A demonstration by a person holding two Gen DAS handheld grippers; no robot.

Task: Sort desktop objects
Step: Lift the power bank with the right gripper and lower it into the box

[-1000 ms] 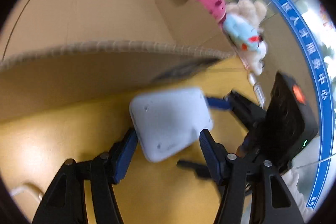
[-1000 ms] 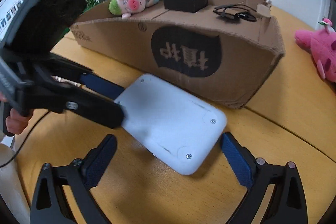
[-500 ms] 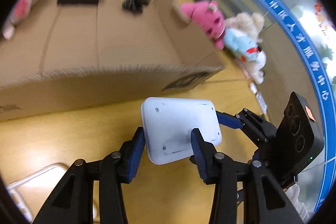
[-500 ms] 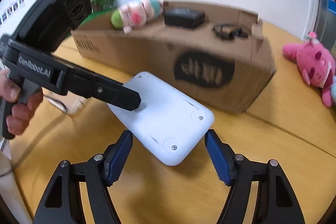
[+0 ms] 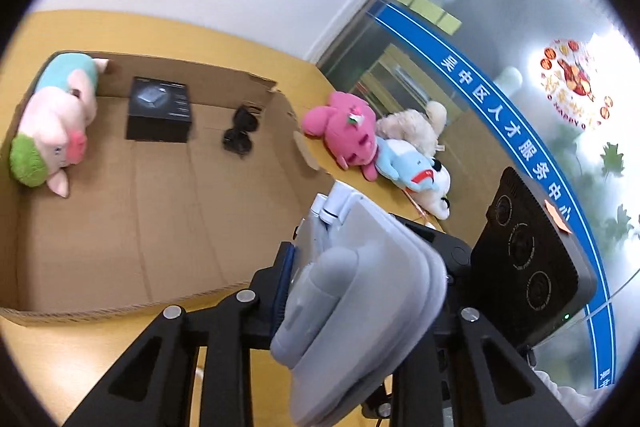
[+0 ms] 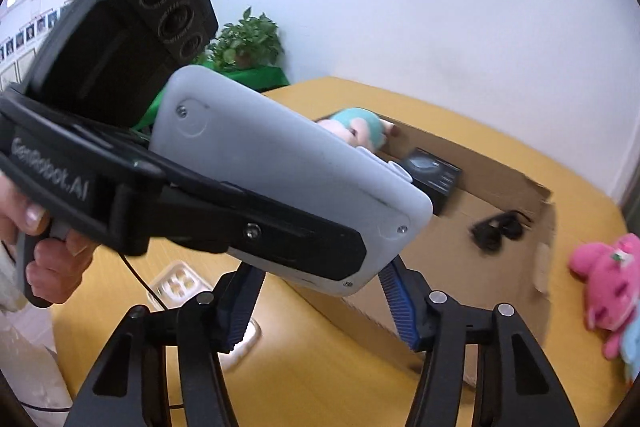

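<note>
A white flat device (image 5: 360, 287) (image 6: 280, 179) hangs tilted in the air beside the open cardboard box (image 5: 120, 227). My left gripper (image 5: 352, 287) grips it across its thickness, jaws still closing; one black finger (image 6: 280, 239) lies over its face and the other is hidden behind it. My right gripper (image 6: 320, 267) is also closing, and its blue pads (image 6: 396, 299) meet the device's lower end on either side. In the left wrist view the right gripper's black body (image 5: 532, 267) shows behind the device.
The box holds a pig plush (image 5: 56, 123), a black case (image 5: 160, 111) and dark glasses (image 5: 240, 131). Pink (image 5: 344, 131), cream (image 5: 412, 123) and pale blue (image 5: 412, 167) plush toys lie right of it on the yellow table (image 5: 60, 367). A white flat object (image 6: 176, 279) lies near a person's hand (image 6: 52, 267).
Both grippers rose with the white device from the tabletop to above the box's front wall. The device tipped from lying flat to standing tilted. Both pairs of jaws narrowed around it.
</note>
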